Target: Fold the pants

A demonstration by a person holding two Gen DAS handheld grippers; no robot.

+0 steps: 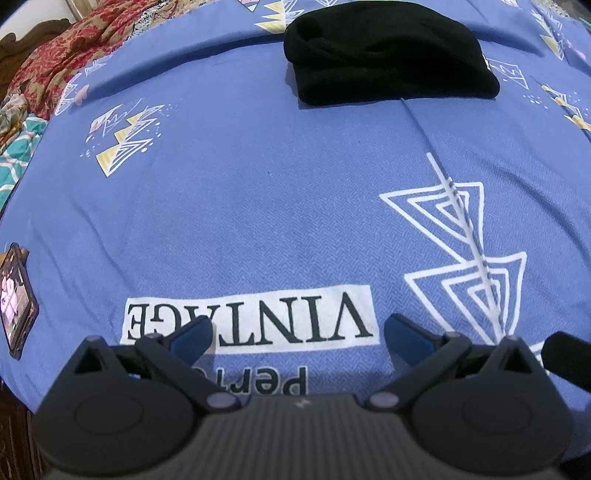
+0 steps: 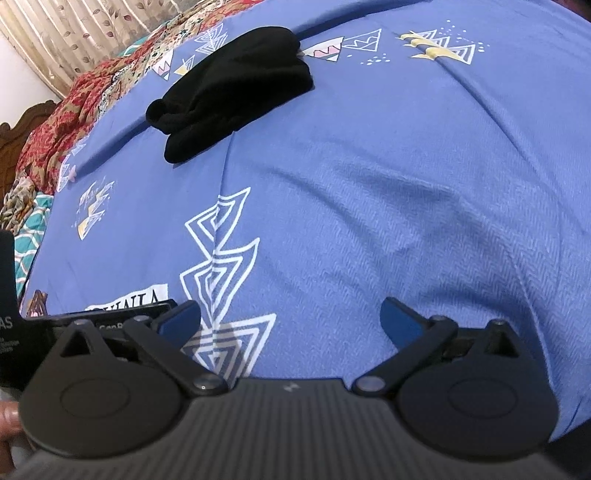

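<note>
Home bedroom — printed blue bedsheet (image 1: pixel 258 206), carved wooden headboard (image 2: pixel 22 122), floral curtain (image 2: pixel 74 33) behind.

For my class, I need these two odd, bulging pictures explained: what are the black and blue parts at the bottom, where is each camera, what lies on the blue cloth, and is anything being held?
No robot is here. A person holds a two-finger tool in each hand, each carrying a wide-angle camera looking along its fingers, hence the bulge. One picture comes from the left gripper, the other from the right gripper. The blue fingertips stand wide apart in both, so nothing is held. Below them is a bed with a blue patterned sheet. On it, farther away, lie the black pants, already a folded bundle. A phone lies at the sheet's left edge, and patterned bedding is piled beyond.
</note>
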